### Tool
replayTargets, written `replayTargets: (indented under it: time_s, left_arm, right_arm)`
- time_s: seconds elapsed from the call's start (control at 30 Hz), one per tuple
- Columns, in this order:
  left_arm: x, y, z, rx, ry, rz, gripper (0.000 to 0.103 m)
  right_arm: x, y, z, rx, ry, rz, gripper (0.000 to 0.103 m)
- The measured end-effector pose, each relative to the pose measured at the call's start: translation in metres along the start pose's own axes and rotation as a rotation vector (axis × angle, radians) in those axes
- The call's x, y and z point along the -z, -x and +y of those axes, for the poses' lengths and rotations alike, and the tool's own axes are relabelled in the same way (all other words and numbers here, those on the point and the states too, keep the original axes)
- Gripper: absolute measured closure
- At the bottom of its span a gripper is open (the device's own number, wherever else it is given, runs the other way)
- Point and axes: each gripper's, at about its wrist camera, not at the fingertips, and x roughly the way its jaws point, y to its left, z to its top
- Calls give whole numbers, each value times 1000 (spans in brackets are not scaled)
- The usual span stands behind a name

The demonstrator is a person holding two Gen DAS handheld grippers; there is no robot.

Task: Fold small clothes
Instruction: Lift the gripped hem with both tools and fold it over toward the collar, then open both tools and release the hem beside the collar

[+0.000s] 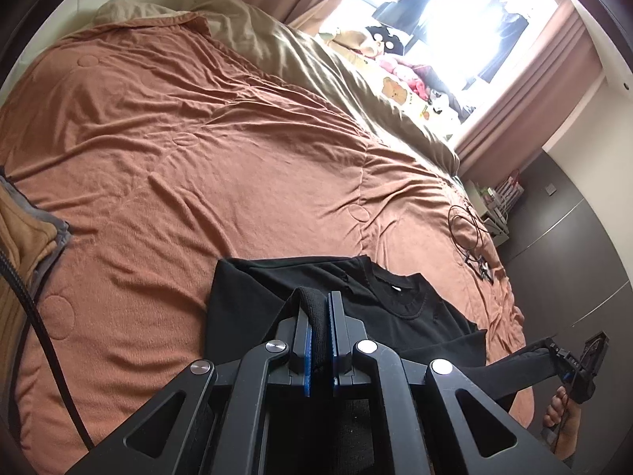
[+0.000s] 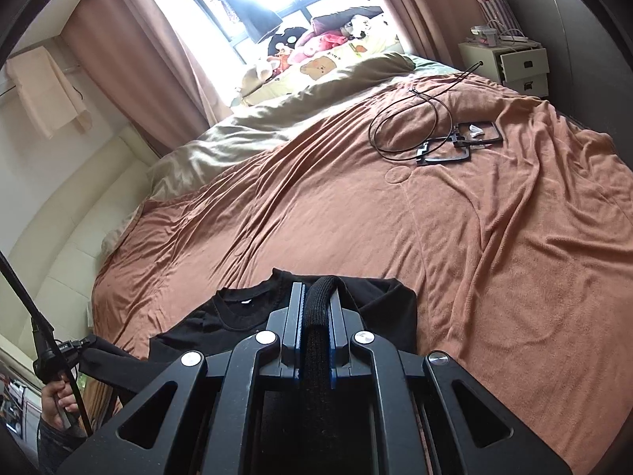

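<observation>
- The black T-shirt [image 1: 399, 308] lies at the near edge of the bed, collar side up on the brown blanket [image 1: 198, 158], its neckline pointing toward the window end.
- It looks light, soft and limp (a thin knit by the look of it), so it should drape and sag wherever it is not held; the ribbed edges give the surest hold, I judge.
- The left hand-held gripper [image 1: 320, 316] is clamped narrow on a ribbed fold of the shirt, likely a sleeve cuff.
- The right hand-held gripper [image 2: 316, 308] is likewise pinched on a ribbed band of the same shirt.
- With 2 ends held, the cloth between them hangs taut off the bed edge.
- Farther off, a black cable [image 2: 411, 118] and frames lie on the blanket, well apart from the shirt.
</observation>
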Motion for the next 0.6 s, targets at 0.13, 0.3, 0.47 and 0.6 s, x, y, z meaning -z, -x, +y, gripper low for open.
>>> replayTargets:
  time_s: [0.13,0.3,0.47,0.6]
  left_arm:
    - [-9,-16,7,-31,19,6,96]
    - [-15,-38,18,-75,46,14,96]
    - [-20,-61,23,-100,48,29,96]
    - [-20,-86,32,-132,48,57,96]
  right_arm:
    - [-10,-20,4,16,2,11,97]
    - [-17,-45,4,43,1,19,97]
    - [-17,-77,-2,69,-6,50,97]
    - [-17,-105,-4,97,0,85,97]
